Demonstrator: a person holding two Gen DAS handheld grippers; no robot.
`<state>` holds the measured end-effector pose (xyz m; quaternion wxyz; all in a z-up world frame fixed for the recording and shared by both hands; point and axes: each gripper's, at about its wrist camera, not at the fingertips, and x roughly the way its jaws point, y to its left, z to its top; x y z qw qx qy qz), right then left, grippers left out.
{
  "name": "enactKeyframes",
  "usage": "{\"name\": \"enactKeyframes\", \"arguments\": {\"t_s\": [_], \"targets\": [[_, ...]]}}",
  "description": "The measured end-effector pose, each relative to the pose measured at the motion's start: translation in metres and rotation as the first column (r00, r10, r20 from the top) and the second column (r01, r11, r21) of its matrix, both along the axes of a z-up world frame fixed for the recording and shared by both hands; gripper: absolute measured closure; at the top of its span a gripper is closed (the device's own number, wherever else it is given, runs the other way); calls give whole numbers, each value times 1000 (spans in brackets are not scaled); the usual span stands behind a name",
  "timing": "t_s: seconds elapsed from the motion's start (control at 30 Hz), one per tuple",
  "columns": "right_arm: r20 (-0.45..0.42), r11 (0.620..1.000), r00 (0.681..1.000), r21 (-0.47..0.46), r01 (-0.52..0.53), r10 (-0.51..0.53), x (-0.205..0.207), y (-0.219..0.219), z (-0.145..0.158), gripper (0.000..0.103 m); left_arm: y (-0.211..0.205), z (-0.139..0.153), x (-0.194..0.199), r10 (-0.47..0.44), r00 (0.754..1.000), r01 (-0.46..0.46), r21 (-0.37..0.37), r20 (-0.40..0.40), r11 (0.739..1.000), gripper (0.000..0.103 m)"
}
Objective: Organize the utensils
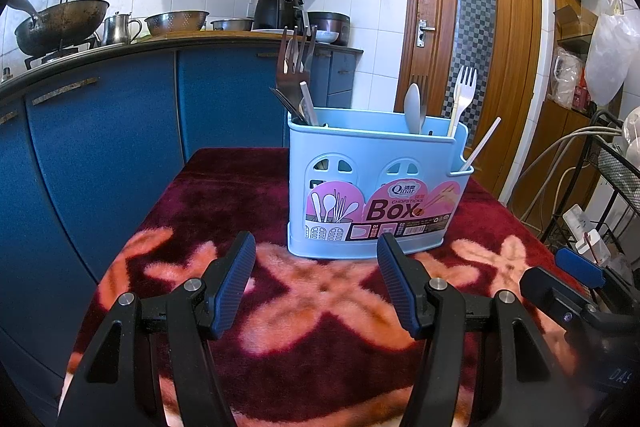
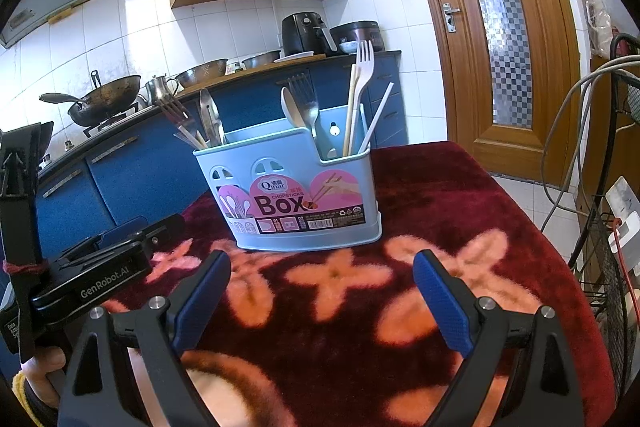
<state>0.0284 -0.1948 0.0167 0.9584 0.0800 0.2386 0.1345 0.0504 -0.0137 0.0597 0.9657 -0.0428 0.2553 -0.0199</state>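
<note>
The left gripper (image 1: 316, 259) stands with its jaws wide and nothing between them, low over the dark red flowered cloth (image 1: 304, 307). The right gripper (image 2: 322, 277) is likewise spread wide and holds nothing; its lower body is cut off by the frame edge. Just ahead of both, between their fingertips in each view, sits one pale blue utensil box (image 1: 376, 187), upright on the cloth. Its contents are partly hidden by the wall: on its left end several metal forks (image 1: 290, 75) crowd together, too overlapped to count surely. On the right end stand one pale spoon (image 1: 414, 107), one white plastic fork (image 1: 464, 87) and one white stick (image 1: 482, 143), leaning outward. Farther off, blue cabinets (image 1: 120, 147) carry a wok (image 1: 60, 23), and a wooden door (image 1: 476, 27) stands beyond.
</note>
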Motion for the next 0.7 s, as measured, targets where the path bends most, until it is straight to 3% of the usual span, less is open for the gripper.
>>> {"name": "enactKeyframes", "arguments": {"t_s": [0.7], "targets": [[-5, 1000, 1000, -1, 1, -1, 0, 1, -2, 9, -1, -1, 0, 0, 1000, 0, 6, -6, 1000, 38]]}}
